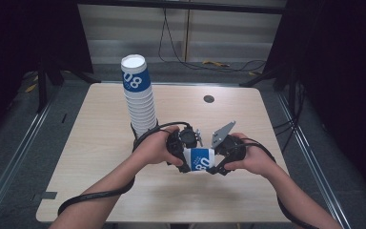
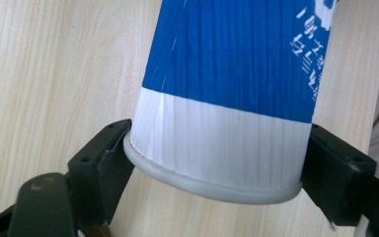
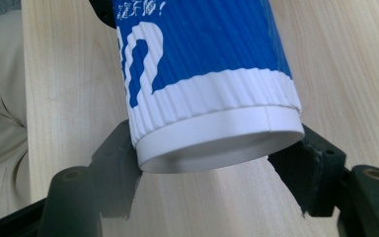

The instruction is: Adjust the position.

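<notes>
Here, both hand-held grippers — left hand-held gripper (image 1: pixel 185 161), right hand-held gripper (image 1: pixel 216 164) — tight on one paper cup (image 1: pixel 201 160).

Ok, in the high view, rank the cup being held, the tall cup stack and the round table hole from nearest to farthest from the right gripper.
1. Held cup: clamped in the right gripper.
2. Round hole: straight beyond, near the table's far edge.
3. Cup stack: far left; too close to call against the hole.
</notes>
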The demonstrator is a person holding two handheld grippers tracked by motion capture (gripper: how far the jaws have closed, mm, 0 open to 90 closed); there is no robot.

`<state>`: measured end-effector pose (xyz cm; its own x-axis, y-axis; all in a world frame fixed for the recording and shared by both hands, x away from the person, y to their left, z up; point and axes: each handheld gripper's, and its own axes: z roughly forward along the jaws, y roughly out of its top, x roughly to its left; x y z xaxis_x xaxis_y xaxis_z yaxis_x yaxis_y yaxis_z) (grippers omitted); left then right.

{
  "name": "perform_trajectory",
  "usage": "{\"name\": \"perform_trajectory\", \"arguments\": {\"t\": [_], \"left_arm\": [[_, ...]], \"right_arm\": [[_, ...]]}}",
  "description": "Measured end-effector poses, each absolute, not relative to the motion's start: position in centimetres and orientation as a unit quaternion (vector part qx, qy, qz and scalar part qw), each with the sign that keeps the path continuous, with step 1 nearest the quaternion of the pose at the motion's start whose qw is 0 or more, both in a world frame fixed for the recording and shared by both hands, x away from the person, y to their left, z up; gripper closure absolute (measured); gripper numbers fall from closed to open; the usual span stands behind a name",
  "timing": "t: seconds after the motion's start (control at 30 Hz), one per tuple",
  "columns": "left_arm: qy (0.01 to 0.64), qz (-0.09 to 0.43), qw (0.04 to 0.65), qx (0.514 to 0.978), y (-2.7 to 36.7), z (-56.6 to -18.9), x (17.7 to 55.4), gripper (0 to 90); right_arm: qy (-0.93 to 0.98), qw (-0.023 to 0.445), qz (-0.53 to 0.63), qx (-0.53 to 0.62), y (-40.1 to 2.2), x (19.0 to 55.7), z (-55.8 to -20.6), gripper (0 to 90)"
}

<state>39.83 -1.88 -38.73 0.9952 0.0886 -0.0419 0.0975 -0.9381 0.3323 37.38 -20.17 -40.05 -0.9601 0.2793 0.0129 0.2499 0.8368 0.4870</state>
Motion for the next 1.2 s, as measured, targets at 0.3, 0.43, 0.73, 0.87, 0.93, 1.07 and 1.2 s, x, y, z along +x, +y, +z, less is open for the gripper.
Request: {"name": "perform_trajectory", "arguments": {"t": [0.3, 0.43, 0.73, 0.87, 0.93, 1.07, 1.2], "left_arm": [[0.041, -0.01, 0.169, 0.985, -2.0, -38.6, 39.8, 19.9], [0.043, -0.011, 0.165, 0.985, -2.0, -38.6, 39.9, 20.3], [0.043, -0.004, 0.155, 0.987, -2.1, -39.0, 39.8, 20.3], [0.041, -0.004, 0.155, 0.987, -2.1, -38.7, 39.7, 20.2], [0.041, 0.001, 0.16, 0.986, -2.1, -38.6, 39.6, 20.0], [0.034, 0.007, 0.166, 0.985, -1.9, -38.5, 39.8, 18.1], [0.036, 0.0, 0.197, 0.98, -1.2, -38.5, 40.2, 15.7]], "right_arm": [[0.959, 0.029, 0.245, 0.142, -20.3, 37.4, -40.1, 30.8], [0.958, 0.03, 0.244, 0.146, -20.0, 37.2, -40.1, 25.8], [0.959, 0.033, 0.244, 0.138, -19.4, 37.4, -39.8, 23.6], [0.961, 0.032, 0.242, 0.129, -19.3, 37.5, -40.2, 27.8], [0.962, 0.036, 0.241, 0.122, -19.3, 37.5, -40.4, 28.7], [0.958, 0.043, 0.25, 0.131, -19.5, 37.4, -40.7, 29.8], [0.952, 0.048, 0.269, 0.135, -19.8, 37.4, -40.6, 30.0]]}}
